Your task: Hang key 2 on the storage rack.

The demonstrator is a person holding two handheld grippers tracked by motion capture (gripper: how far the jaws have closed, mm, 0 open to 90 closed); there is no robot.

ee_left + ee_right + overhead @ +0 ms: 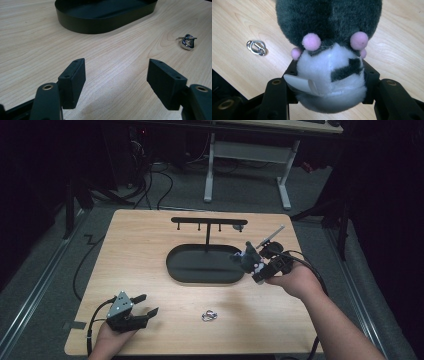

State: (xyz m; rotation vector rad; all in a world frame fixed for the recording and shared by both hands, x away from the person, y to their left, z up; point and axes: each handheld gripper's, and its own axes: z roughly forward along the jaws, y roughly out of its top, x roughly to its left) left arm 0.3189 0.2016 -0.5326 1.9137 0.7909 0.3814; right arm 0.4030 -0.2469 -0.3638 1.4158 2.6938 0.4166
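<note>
Lab: dark room, desk frame (247,150), floor cables (150,180).

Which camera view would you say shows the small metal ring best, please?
The left gripper view: the metal ring lies sharp on the table, showing its shiny loops. The right gripper view shows it clear beside the plush toy; the high view, tiny.

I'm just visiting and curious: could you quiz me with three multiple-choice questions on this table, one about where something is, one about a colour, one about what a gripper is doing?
1. The metal ring lies:
A. in the tray
B. on the bare wood
C. on the stand

2. The oval tray is:
A. black
B. white
C. red

3. The right gripper is:
A. open
B. shut on a plush toy
C. shut on the ring

Answers: 1 B, wood shows all around it. 2 A, its wall and floor are black. 3 B, both jaws press the toy's white part.
</note>
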